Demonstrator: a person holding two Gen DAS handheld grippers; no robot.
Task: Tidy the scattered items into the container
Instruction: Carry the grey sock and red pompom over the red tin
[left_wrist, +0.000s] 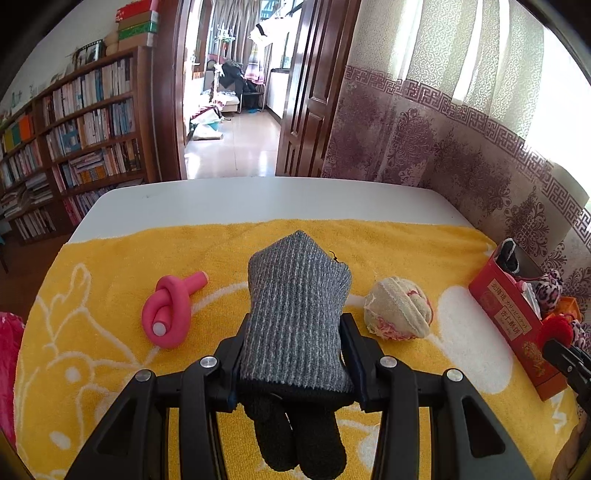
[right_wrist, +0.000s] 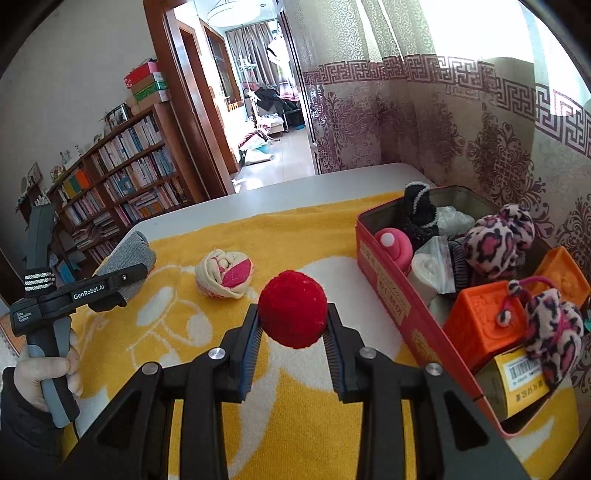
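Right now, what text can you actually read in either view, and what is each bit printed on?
"GenRobot.AI": side of the left hand-held gripper.
"Data Acquisition System": its body, lower down, small.
Chinese characters on a cream label: side of the red tin; too blurred to quote.
Barcode and print: yellow box in the tin; too small.
Book spines on the bookshelf: unreadable.

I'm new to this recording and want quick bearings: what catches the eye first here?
The bright yellow towel covering the table, then a red pompom clamped in the right gripper and a grey glove gripped by the left gripper. At the right stands a red tin crammed with soft items.
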